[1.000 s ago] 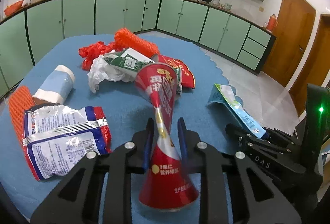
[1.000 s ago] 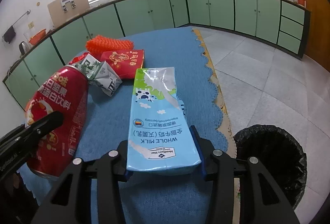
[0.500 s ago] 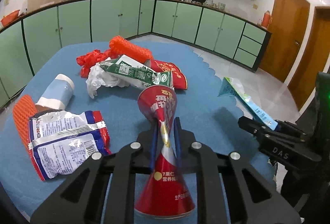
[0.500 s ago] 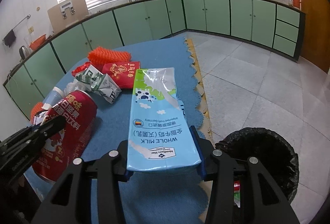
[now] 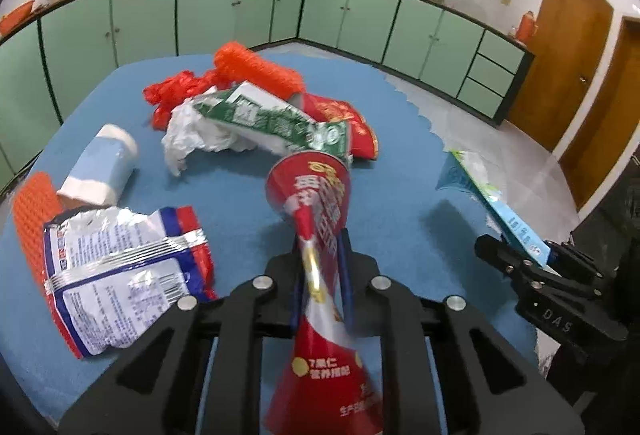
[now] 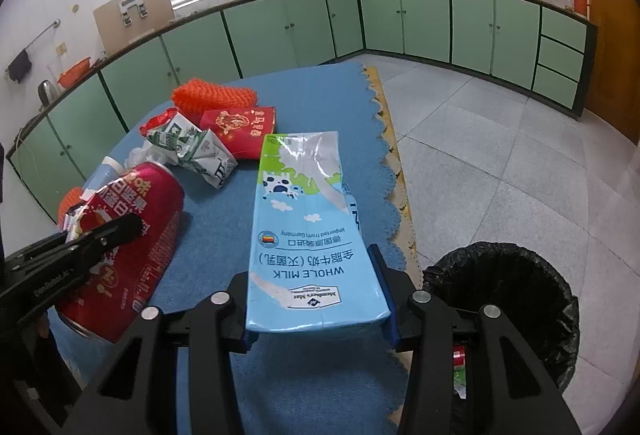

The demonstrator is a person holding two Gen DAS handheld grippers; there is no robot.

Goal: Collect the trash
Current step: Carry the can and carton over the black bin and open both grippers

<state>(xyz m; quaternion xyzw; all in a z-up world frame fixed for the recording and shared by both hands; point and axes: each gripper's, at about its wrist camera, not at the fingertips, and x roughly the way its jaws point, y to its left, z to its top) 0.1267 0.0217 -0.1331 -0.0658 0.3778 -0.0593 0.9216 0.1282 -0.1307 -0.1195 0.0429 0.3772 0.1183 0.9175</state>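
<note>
My left gripper (image 5: 322,259) is shut on a crushed red drink can (image 5: 320,219) and holds it above the blue table (image 5: 240,191). The can also shows in the right wrist view (image 6: 132,235). My right gripper (image 6: 316,287) is shut on a flattened blue whole-milk carton (image 6: 304,219), held above the table's right edge. The carton also shows in the left wrist view (image 5: 492,207). A black-lined trash bin (image 6: 516,299) stands on the floor to the right, below the right gripper.
On the table lie a torn snack bag (image 5: 120,275), a blue-and-white cup (image 5: 100,171), a crushed green carton (image 5: 272,119), white plastic (image 5: 196,139), a red packet (image 6: 240,127) and orange foam nets (image 5: 256,71). Green cabinets line the walls.
Both grippers have lifted and drawn back from the pile with their items. The trash bin has come further into the right wrist view.
</note>
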